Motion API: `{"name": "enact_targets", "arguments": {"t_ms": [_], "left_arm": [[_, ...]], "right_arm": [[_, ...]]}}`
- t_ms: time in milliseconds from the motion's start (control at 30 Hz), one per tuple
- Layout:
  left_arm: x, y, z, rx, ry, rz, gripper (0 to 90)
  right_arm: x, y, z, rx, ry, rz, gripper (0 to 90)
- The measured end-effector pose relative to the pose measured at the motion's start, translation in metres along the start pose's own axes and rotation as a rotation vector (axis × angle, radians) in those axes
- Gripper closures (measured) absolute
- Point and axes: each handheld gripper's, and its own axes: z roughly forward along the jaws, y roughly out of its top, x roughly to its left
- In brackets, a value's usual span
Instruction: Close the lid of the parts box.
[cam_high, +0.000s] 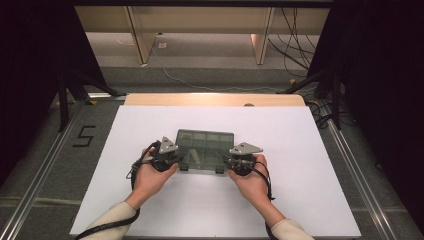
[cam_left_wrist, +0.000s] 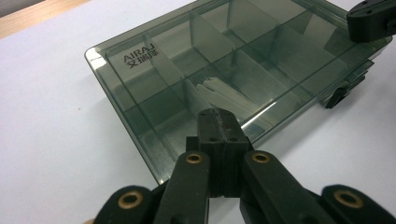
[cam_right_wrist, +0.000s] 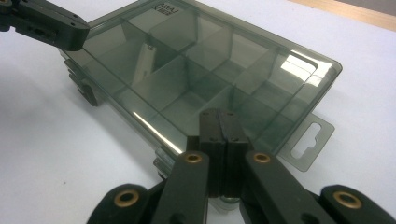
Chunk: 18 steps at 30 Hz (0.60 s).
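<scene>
The smoky divided box (cam_high: 205, 151) lay lid-shut on the white sheet (cam_high: 150, 125) between my two tongs. My left gripper (cam_left_wrist: 218, 122) had its jaws pressed together, empty, its tips over the box's near long edge; my right gripper (cam_right_wrist: 219, 122) was the same at the other end, beside the hanging tab (cam_right_wrist: 312, 140). White sheet lay bare all round. Beyond it ran the wooden table edge (cam_high: 215, 99), cables and grey floor.
</scene>
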Motion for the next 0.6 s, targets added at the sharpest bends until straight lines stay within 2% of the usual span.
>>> {"name": "enact_targets", "arguments": {"t_ms": [133,200,233,300,333,400,467,600], "left_arm": [[0.000,0.000,0.000,0.001,0.004,0.005,89.6],[-0.001,-0.001,-0.001,0.000,0.008,-0.006,88.8],[0.000,-0.001,-0.002,0.006,0.002,0.006,87.8],[0.002,-0.002,-0.002,0.003,0.000,0.004,85.6],[0.001,-0.002,-0.002,-0.006,-0.006,-0.016,84.0],[0.002,-0.003,-0.003,-0.008,-0.002,-0.012,80.5],[0.002,-0.004,-0.005,-0.023,-0.005,-0.013,77.4],[0.002,-0.005,-0.013,-0.066,-0.023,0.019,66.8]], "right_arm": [[0.001,-0.001,-0.001,-0.001,0.001,0.017,90.0],[0.000,-0.001,-0.001,-0.005,0.000,0.017,87.4],[-0.001,-0.001,0.000,-0.007,0.006,0.018,85.9],[-0.003,-0.002,-0.001,-0.014,-0.007,0.020,82.3],[-0.003,-0.003,-0.002,-0.019,-0.005,0.033,80.4],[-0.004,-0.004,-0.003,-0.032,-0.001,0.036,75.2],[-0.005,-0.003,-0.006,-0.020,-0.003,0.038,69.7],[-0.008,-0.004,-0.011,-0.068,0.007,0.029,60.0]]}}
